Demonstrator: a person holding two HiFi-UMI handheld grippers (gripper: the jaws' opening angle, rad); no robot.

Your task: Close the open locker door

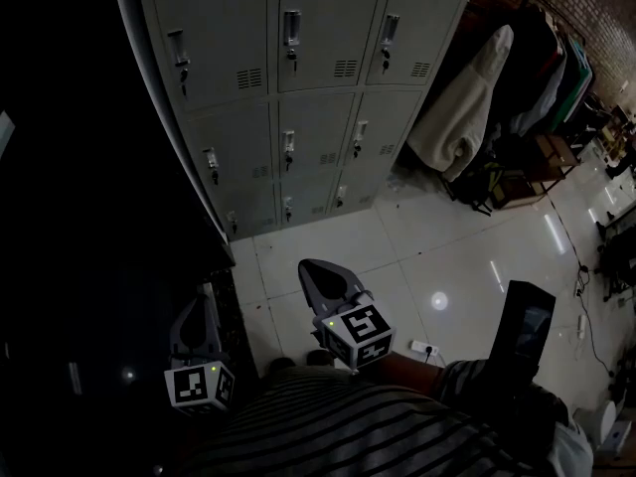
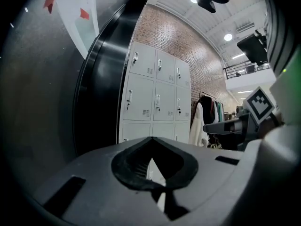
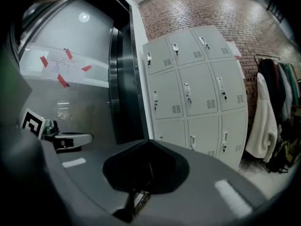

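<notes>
A grey bank of lockers [image 1: 298, 97] stands ahead against a brick wall, three columns wide. It also shows in the left gripper view [image 2: 157, 98] and the right gripper view [image 3: 197, 93]. Every door I can see lies flush, each with a small handle and vent; no open door shows. My left gripper [image 1: 204, 301] hangs low at the left, shut and empty, its jaws meeting at a point [image 2: 151, 138]. My right gripper [image 1: 313, 266] is a little further forward over the floor, also shut with nothing in it [image 3: 149, 141]. Both are well short of the lockers.
A dark glossy wall [image 1: 79, 167] runs along the left of the lockers. A clothes rack with a white coat [image 1: 467, 107] and darker coats [image 1: 542, 58] stands to the right. A power strip [image 1: 424, 347] lies on the pale tiled floor. A taped paper note [image 3: 61, 67] hangs on the left wall.
</notes>
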